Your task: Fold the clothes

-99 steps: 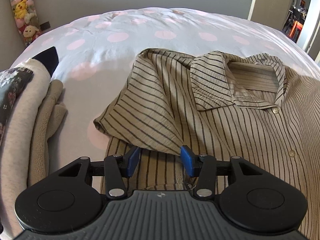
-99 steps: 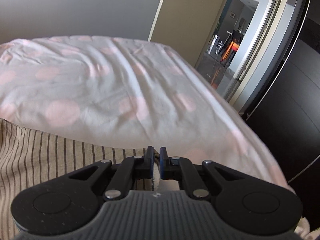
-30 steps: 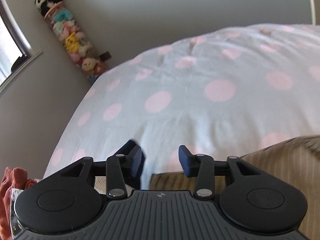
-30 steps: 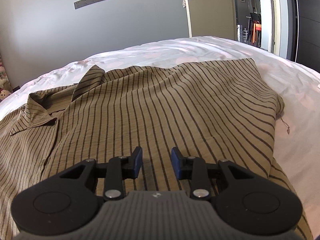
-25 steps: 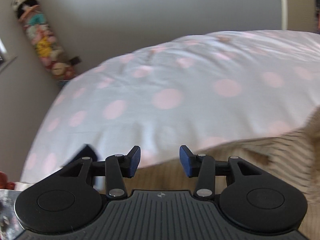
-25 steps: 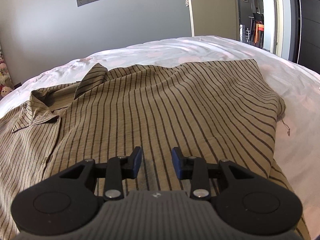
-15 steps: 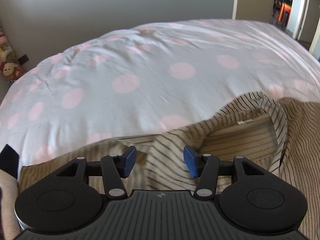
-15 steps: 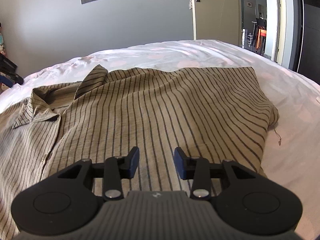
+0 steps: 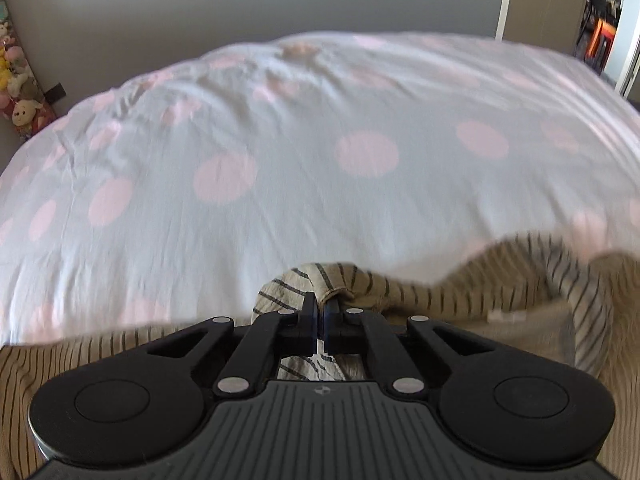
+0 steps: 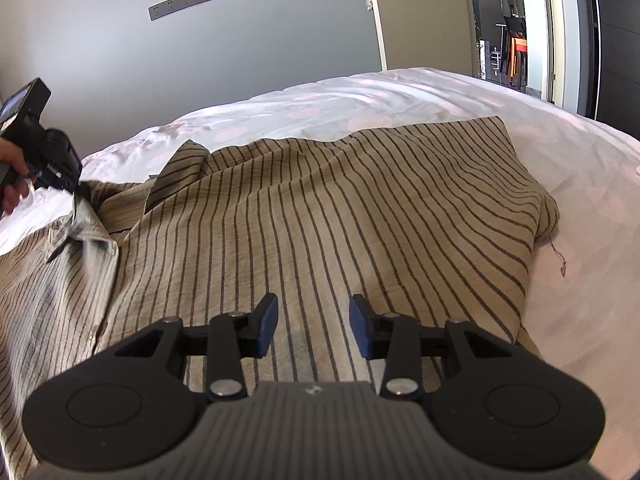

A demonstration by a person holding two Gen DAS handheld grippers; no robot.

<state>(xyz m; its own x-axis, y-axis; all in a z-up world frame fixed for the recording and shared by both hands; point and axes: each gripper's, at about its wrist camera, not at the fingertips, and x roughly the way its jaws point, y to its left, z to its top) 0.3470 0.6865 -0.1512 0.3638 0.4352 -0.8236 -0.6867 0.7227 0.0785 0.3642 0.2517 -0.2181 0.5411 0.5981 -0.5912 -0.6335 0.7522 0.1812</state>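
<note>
A tan shirt with dark stripes [image 10: 320,216] lies spread on a bed covered by a white duvet with pink dots [image 9: 280,160], and it fills most of the right wrist view from the 9 o'clock edge across to about 3 o'clock, where its folded side ends in a rounded bulge with a loose thread hanging onto the bedding. The left gripper [image 9: 321,312] is clenched on a bunched fold of the shirt near the collar: its two dark fingers stand almost together with striped cloth pinched between them, and more cloth bulges up just ahead at 12 o'clock of the tips. From there the shirt's edge runs off toward 3 o'clock, where the collar band [image 9: 576,280] curves up, blurred. In the right wrist view the same gripper shows at 9 o'clock, held by a hand [image 10: 12,188], with the collar point lifted beneath it. The right gripper [image 10: 313,325] is released, its blue-padded fingers [image 10: 266,326] spread wide apart over the flat striped front panel; whether the tips touch the cloth cannot be told. A grey wall stands behind the bed, with a doorway [image 10: 508,24] at about 1 o'clock and soft toys [image 9: 20,92] stacked at 10 o'clock in the left view.
</note>
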